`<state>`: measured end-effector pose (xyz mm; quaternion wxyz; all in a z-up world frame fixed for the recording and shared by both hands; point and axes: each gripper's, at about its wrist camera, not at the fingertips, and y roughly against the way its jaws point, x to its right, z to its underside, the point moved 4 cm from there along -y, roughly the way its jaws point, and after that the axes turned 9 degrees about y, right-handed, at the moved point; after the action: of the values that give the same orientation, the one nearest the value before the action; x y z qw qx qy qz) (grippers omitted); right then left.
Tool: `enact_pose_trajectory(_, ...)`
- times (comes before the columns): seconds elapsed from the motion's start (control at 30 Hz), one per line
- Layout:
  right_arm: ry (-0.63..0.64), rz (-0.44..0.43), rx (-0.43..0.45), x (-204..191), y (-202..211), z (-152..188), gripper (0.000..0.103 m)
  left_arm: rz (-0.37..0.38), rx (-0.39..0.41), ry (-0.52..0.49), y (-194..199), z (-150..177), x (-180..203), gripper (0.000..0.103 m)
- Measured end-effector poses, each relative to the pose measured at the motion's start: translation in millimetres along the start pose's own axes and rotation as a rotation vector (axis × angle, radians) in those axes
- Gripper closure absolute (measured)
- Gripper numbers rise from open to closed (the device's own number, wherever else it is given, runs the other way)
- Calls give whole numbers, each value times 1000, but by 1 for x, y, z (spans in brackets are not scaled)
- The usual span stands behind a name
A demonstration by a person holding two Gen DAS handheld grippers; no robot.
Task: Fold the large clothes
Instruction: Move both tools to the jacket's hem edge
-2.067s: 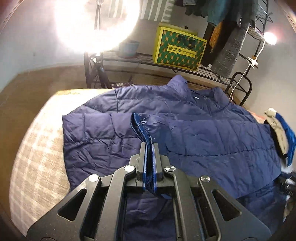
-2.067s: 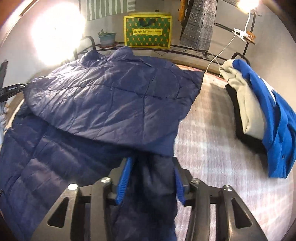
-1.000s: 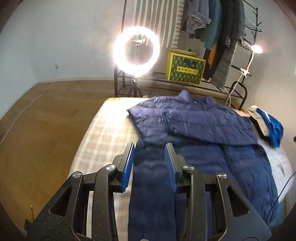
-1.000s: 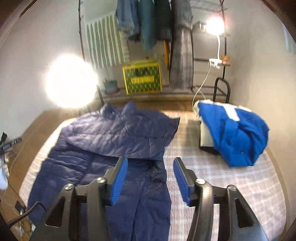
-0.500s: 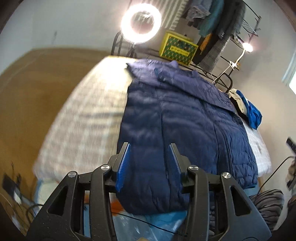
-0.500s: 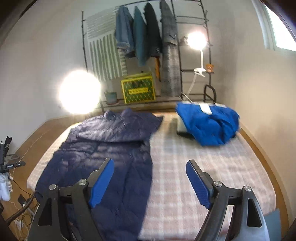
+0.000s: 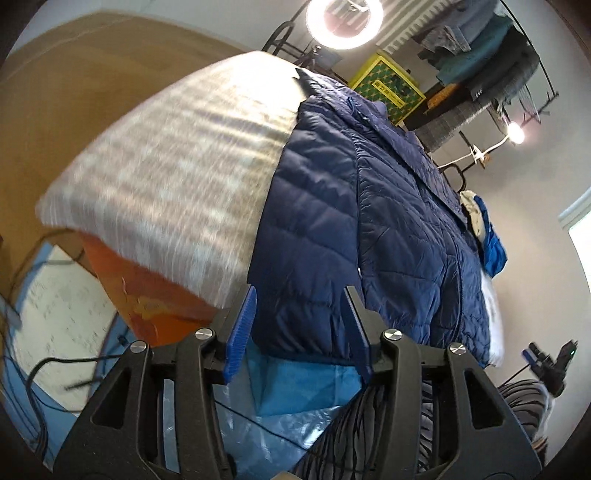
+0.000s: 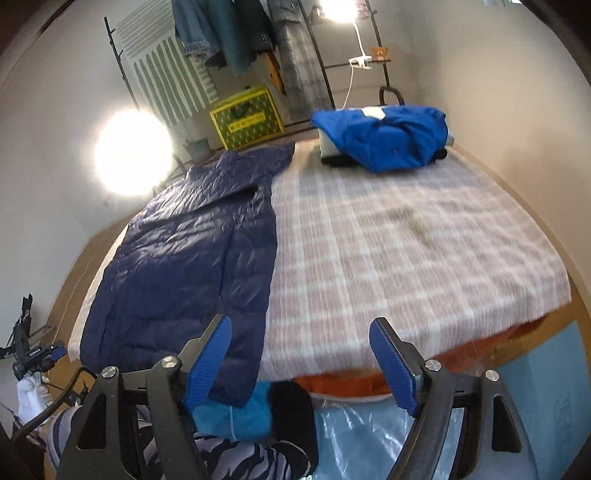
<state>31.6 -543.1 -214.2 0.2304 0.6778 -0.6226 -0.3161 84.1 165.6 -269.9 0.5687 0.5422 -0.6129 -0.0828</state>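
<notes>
The navy down jacket point(image 7: 388, 221) lies lengthwise on the bed point(image 8: 406, 240), along the side nearest the ring light point(image 7: 343, 22), with its top part already folded over toward the collar. Its bottom hem hangs a little over the bed's near edge, above a blue plastic sheet point(image 7: 295, 387). Far from the jacket, at the bed's head corner, a folded blue garment point(image 8: 388, 136) rests in a pile.

The left hand-held gripper point(image 7: 299, 328) is just in front of the jacket's hem; its jaws are opening and the hem corner appears between them, but the pads do not press the fabric. The right hand-held gripper point(image 8: 299, 362) stands wide apart and holds nothing; the other hem corner is just beside its left pad, and most of its gap faces the bare checked bed cover.

I judge the next step is to take both hem corners and fold the lower part up. The risks come from the slippery, puffy fabric: a grip on only the top layer can slide off while lifting. Because the right hand-held gripper is off to the side of the jacket, it can catch the bed cover instead, or grip unevenly, so the fold becomes skewed. The overhanging hem can also slip down off the bed edge.
</notes>
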Motion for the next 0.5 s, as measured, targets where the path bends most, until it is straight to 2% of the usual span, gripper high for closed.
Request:
enact_pose_trajectory(0.2,37,-19,-26,-13,-3,8,23,19,-20,55,-7,7,-12,54)
enact_pose_trajectory(0.4,48,-43,-62,-17,-21,15,23,10,-31,45,-21,16,-15,53)
enact_pose_trajectory(0.5,42,-67,-100,-17,-35,25,23,29,-39,66,-28,21,-18,53)
